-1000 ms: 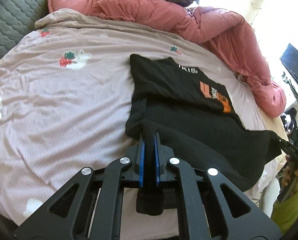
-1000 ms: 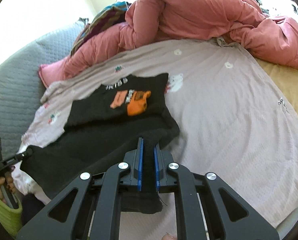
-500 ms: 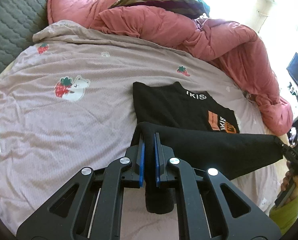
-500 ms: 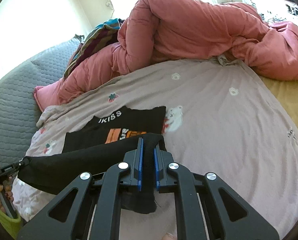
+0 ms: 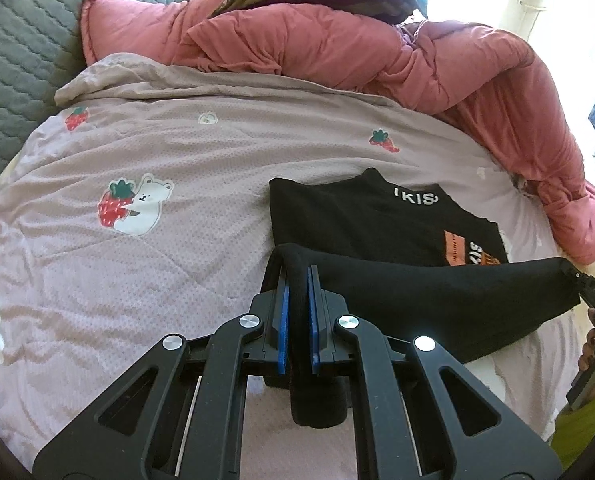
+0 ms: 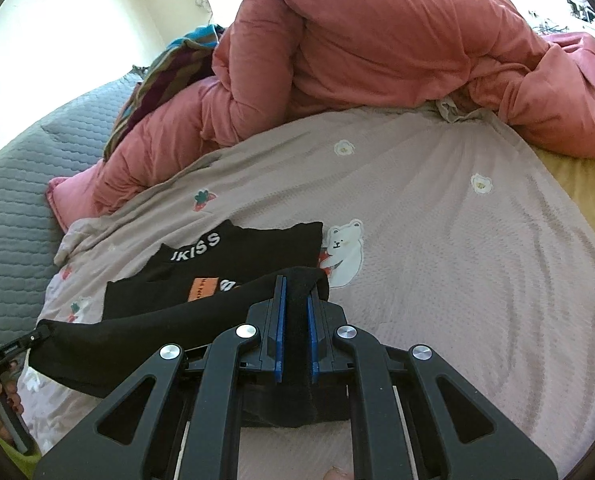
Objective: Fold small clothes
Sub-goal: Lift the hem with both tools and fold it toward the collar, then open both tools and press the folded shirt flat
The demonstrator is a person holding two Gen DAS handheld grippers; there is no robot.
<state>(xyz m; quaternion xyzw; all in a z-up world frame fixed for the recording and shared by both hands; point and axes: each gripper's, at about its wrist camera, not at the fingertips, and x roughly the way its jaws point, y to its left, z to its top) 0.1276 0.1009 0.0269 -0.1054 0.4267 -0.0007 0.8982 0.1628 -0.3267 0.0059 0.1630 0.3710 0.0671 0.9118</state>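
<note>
The black T-shirt (image 5: 357,220) lies on the pink bedsheet (image 5: 157,160). I have carried its bottom edge further up over the orange print. My left gripper (image 5: 296,300) and right gripper (image 6: 296,304) each pinch a corner tight, so the fold is nearly done.

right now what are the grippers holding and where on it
Both hold the black t-shirt by its bottom hem: the left gripper clamps one corner, the right gripper the other, hem stretched between them.
</note>
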